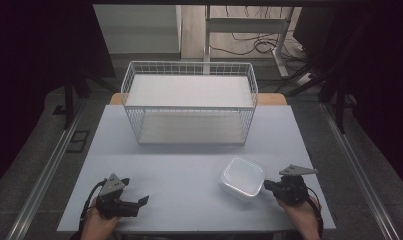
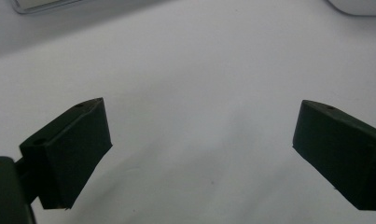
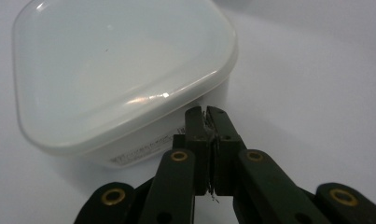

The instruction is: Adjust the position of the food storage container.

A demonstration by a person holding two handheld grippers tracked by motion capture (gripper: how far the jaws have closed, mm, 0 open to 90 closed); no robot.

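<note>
At the near left corner of the pale grey desk (image 1: 189,165), the left tool (image 1: 139,202) lies low in the person's left hand (image 1: 96,225), pointing to the right across the desk. It is released: in the left gripper view its two black jaws stand wide apart with bare desk between them (image 2: 202,135) and nothing in their grip. The grey three-cornered plate sits on top of it, and a cable loops down beside the hand.

Farther back, in the middle of the desk, stands a white wire basket (image 1: 189,102), set on its side so that its open face looks toward the person. It is well apart from both tools.

To the right of centre, near the front edge, sits the white lidded food container (image 1: 242,177), square with rounded corners, resting flat on the desk with its lid on. In the right gripper view the container (image 3: 115,74) lies just ahead of the tool's tip, and a small printed label shows on its near side wall.

The right tool (image 1: 267,185) is in the person's right hand (image 1: 301,212) at the near right of the desk, pointing left toward the container. It is clenched: in the right gripper view its jaws (image 3: 208,122) are pressed together with nothing between them, their tips right at the container's near wall just under the lid's rim. Whether they actually touch it cannot be told.
</note>
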